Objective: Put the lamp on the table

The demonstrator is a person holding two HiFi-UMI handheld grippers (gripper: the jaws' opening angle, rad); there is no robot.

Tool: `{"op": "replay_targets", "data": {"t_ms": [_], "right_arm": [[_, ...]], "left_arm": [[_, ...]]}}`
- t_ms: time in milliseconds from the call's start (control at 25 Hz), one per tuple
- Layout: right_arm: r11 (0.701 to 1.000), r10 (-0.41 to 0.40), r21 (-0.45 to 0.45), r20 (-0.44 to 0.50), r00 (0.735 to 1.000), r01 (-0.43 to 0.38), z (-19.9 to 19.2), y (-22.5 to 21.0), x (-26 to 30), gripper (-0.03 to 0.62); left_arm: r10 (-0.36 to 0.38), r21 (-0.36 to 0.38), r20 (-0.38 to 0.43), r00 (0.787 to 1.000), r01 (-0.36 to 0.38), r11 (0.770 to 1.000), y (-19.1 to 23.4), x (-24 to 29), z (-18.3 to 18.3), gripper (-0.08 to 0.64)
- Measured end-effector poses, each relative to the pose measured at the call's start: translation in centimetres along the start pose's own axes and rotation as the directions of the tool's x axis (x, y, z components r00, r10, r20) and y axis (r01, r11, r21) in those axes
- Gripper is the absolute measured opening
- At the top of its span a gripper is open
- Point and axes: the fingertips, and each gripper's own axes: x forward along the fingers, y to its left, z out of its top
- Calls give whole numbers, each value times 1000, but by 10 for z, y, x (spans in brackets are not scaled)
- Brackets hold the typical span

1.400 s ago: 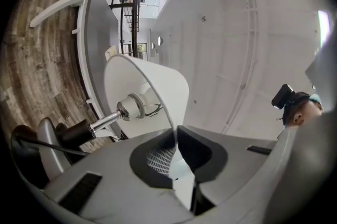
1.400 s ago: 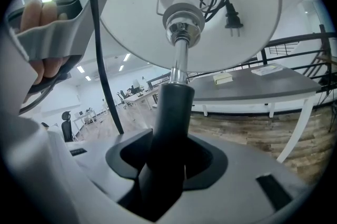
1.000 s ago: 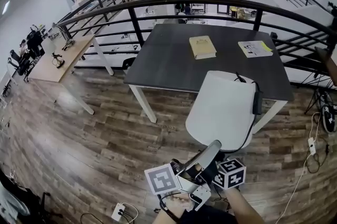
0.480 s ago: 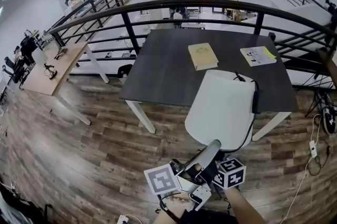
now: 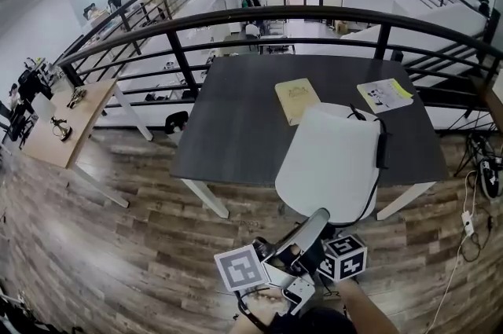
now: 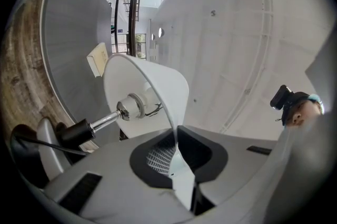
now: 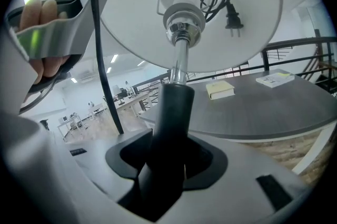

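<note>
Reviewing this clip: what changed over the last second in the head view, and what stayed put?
The person carried the lamp closer to the dark table, which now sits lower and nearer in the head view. Nothing was gripped or released: the left gripper stays shut on the shade's rim, the right gripper on the black stem. The book and leaflet lie unmoved on the table.
</note>
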Motion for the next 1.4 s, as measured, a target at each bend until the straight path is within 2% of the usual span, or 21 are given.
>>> {"op": "replay_targets", "data": {"t_ms": [640,960,1400], "right_arm": [[998,-54,17,-21,998,55,18,-36,41,187],[999,-34,20,-33,999,35,35,-63,69,189],[1000,-2,6,-55,999,2,75,-127,120,187]], "left_arm": [[-10,-41,-37,999,8,999,37,28,41,41],[10,-37,-25,1000,-11,999,61,56,67,42],[33,-28,4,999,-33,999,107,120,115,44]]}}
